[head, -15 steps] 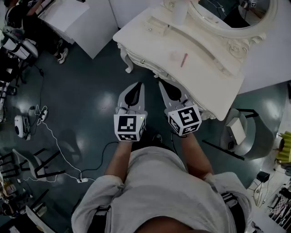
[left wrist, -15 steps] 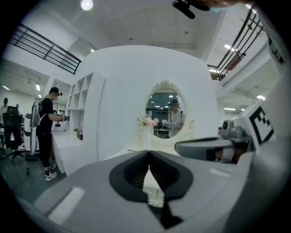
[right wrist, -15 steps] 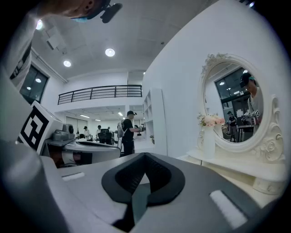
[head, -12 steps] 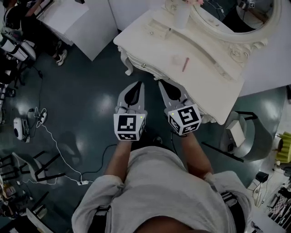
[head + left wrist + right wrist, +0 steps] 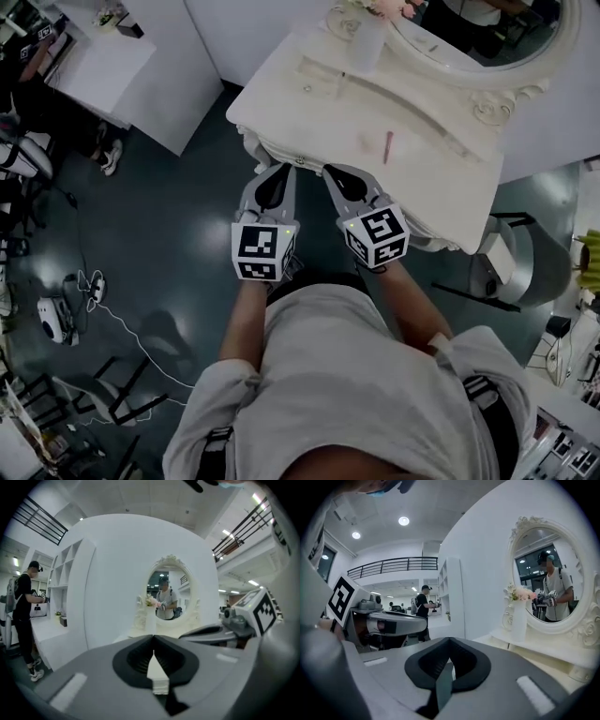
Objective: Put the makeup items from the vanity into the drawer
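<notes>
Makeup stick (image 5: 388, 147) lies on vanity (image 5: 309, 112), white vase (image 5: 371, 36) beyond it.

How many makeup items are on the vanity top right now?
2 that I can make out: a pink stick near the middle of the vanity top, and a pale blurry item just left of it. Smaller ones on the raised shelf may be hidden.

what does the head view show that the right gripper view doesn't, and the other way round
Only the head view: the slim pink makeup stick lying on the cream carved vanity, and the dark glossy floor. Only the right gripper view: round ceiling lights and a black balcony railing. Both: that vanity, its ornate oval mirror and the tall white vase.
</notes>
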Tool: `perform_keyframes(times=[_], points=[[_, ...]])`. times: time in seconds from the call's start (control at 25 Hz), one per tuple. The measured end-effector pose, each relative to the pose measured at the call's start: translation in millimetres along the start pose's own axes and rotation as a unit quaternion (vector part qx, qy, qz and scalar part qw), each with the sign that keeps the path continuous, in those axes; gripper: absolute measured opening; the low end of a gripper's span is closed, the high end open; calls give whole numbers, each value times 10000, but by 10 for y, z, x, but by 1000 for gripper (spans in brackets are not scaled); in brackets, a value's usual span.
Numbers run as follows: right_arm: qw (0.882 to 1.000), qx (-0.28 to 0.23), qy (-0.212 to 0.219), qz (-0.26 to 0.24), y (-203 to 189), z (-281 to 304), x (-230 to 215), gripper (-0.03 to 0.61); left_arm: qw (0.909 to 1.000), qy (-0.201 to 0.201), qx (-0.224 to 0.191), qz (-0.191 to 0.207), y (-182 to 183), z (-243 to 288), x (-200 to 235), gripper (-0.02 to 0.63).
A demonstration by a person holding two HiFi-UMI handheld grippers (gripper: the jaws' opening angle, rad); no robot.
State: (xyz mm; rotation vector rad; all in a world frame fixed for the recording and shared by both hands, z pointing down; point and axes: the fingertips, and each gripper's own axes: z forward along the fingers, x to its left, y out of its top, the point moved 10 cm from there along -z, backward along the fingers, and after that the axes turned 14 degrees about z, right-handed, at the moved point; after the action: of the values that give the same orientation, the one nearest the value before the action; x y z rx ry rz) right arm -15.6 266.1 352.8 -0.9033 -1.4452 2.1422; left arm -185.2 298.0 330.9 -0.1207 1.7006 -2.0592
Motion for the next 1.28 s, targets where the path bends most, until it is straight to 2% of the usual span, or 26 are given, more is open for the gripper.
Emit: perform_keyframes(times=[0.24, 0.44, 0.68, 0.92, 1.28], points=[[9984, 5, -517, 246, 3, 193, -107, 0, 9983, -575, 36, 9, -85, 306, 248, 3], [9939, 112, -1027, 399, -34, 171, -255, 0, 9919, -1263, 108, 5, -101, 598, 236, 3], [9860, 203, -1506, 692, -97, 138, -653, 0, 9809, -1937, 165, 66, -82, 1106, 88, 3], [9783, 523, -1805, 873, -204, 221, -1022, -2, 9689, -2421, 492, 161, -133, 1652, 56, 3], [9553, 965, -2385, 1453, -300, 278, -1807, -2, 9446, -3170, 811, 250, -70, 2575, -100, 3]])
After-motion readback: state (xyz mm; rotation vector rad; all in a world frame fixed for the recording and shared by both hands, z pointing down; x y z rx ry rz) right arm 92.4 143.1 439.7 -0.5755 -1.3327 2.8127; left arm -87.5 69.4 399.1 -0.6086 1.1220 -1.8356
